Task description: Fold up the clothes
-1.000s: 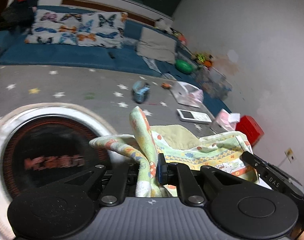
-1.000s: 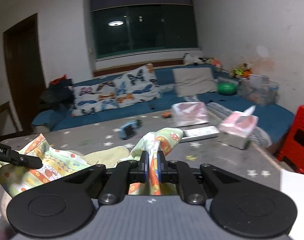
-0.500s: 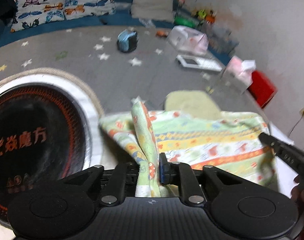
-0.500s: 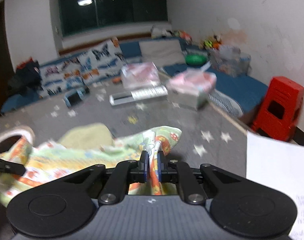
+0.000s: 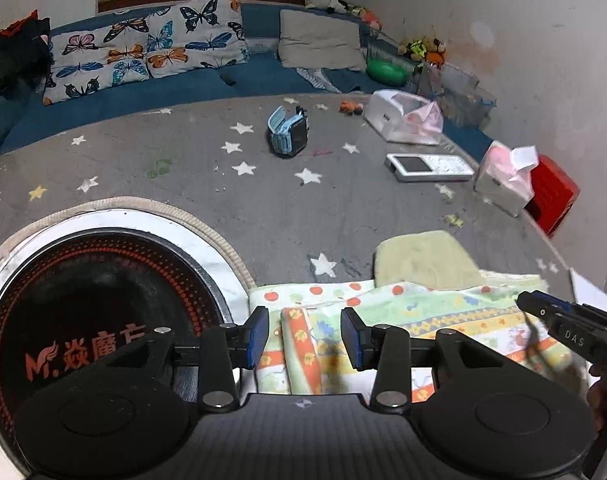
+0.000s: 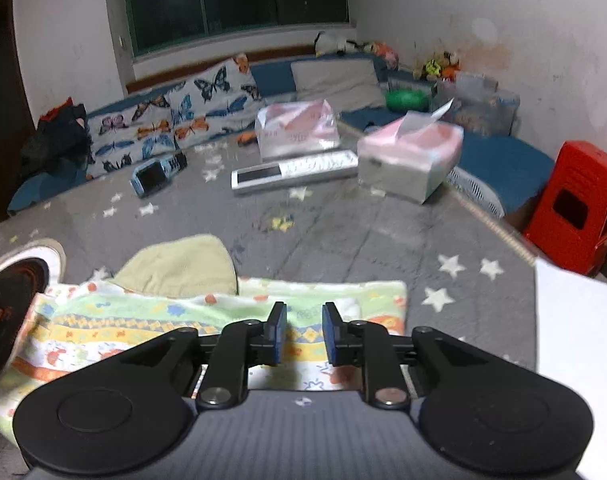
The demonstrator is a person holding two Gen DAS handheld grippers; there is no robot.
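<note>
Printed garment (image 5: 403,320) spread flat along the lower middle of the left wrist view, on the grey star-patterned cloth (image 5: 263,208), one end lapping the rim of the round cooktop (image 5: 83,300) at lower left. Same garment (image 6: 143,320) across the lower left and centre of the right wrist view, a folded edge running along its far side. Plain olive piece (image 5: 423,260) just beyond it, partly tucked under.

Left gripper (image 5: 305,336) hovering with fingers spread wide, nothing between them, a raised crease of the fabric directly below the gap. Right gripper (image 6: 303,334) likewise parted and empty, low over the right-hand end of the garment (also seen as a dark tip (image 5: 543,310) at the right edge of the left view).

Judged by its look: thin, soft cotton, light, limp, no stiffness to hold a shape; likely to sag and bunch if lifted from one point, and to slide a little on the cloth. Best taken at two corners or along one hem, pinching both layers at the folded edge, ends kept level.
</note>
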